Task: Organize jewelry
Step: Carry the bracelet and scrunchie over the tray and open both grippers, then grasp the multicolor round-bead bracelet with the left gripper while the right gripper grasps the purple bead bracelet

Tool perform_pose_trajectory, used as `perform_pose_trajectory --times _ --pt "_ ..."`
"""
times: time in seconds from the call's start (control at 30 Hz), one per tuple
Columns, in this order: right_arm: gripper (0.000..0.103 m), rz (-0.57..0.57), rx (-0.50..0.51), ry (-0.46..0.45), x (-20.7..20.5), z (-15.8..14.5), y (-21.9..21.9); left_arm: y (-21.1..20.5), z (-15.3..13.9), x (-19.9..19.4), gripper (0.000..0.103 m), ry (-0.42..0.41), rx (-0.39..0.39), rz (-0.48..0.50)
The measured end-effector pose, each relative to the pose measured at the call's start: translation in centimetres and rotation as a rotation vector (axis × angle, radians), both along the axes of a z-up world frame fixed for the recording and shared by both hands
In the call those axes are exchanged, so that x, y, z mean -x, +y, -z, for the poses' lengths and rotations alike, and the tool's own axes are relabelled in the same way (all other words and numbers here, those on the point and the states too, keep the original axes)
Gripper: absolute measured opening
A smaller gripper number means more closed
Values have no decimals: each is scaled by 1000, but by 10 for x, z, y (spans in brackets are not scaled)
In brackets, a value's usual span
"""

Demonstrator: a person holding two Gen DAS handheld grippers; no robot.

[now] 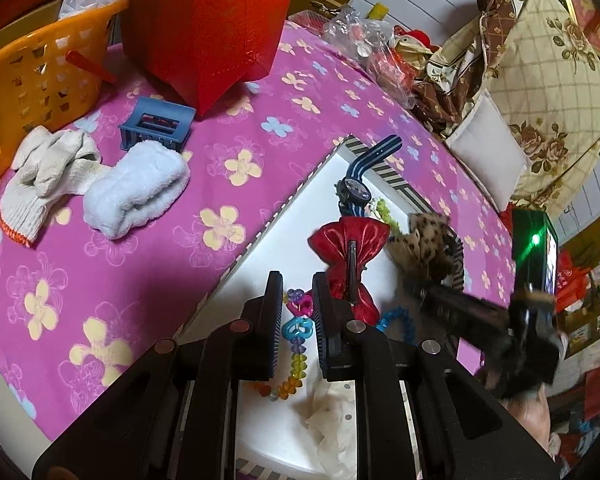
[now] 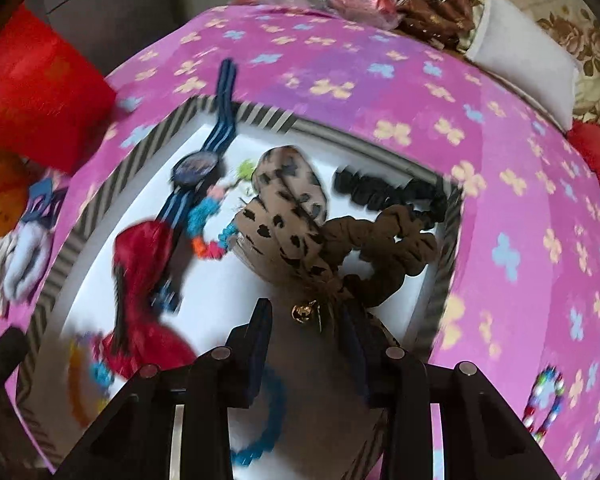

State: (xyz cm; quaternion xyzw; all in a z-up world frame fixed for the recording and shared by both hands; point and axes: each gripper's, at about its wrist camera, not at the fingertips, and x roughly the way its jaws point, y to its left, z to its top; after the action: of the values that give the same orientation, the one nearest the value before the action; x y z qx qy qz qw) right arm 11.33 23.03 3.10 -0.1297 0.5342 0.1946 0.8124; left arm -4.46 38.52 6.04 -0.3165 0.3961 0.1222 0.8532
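Left gripper nearly closed over the bead necklace, grip unclear; right gripper partly open around the leopard bow, at two o'clock in the tray

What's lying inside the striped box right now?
Inside the striped box: a blue watch, a red bow, a leopard-print bow, brown and black scrunchies, and bead bracelets. Whatever lies beneath the bows is hidden.
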Motion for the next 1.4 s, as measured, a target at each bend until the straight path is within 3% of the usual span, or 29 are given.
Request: perform_pose_trajectory --times 0.2,0.33,0.43,0.57,0.63,0.7,0.83,1.0,1.2,1.4 --pt "35 45 -183 36 16 -29 -41 -9 -6 -1 12 -4 -30 14" --pt "46 104 -267 -12 46 -61 -109 -24 -11 1 14 -16 -72 34" --pt "46 194 -252 -64 69 -72 -184 -41 -15 4 17 -36 -71 86" --pt "47 332 -142 -118 94 -71 -281 -77 -30 12 20 -59 -71 179" --pt "47 408 -111 -127 105 -68 -330 -108 -42 15 30 -85 -90 234" --pt "47 477 -111 -118 112 -64 -374 -137 -50 13 39 -99 -74 308" --pt "47 573 -138 -106 110 -52 -434 -200 -52 -1 41 -69 -87 449" --pt "47 593 -170 -87 84 -36 -456 -266 -36 -42 41 5 -126 581" --pt "47 602 -139 -91 20 -23 -457 -308 -15 -102 41 79 -247 663" --pt "47 625 -118 -86 -38 -11 -470 -315 12 -156 28 130 -180 680"
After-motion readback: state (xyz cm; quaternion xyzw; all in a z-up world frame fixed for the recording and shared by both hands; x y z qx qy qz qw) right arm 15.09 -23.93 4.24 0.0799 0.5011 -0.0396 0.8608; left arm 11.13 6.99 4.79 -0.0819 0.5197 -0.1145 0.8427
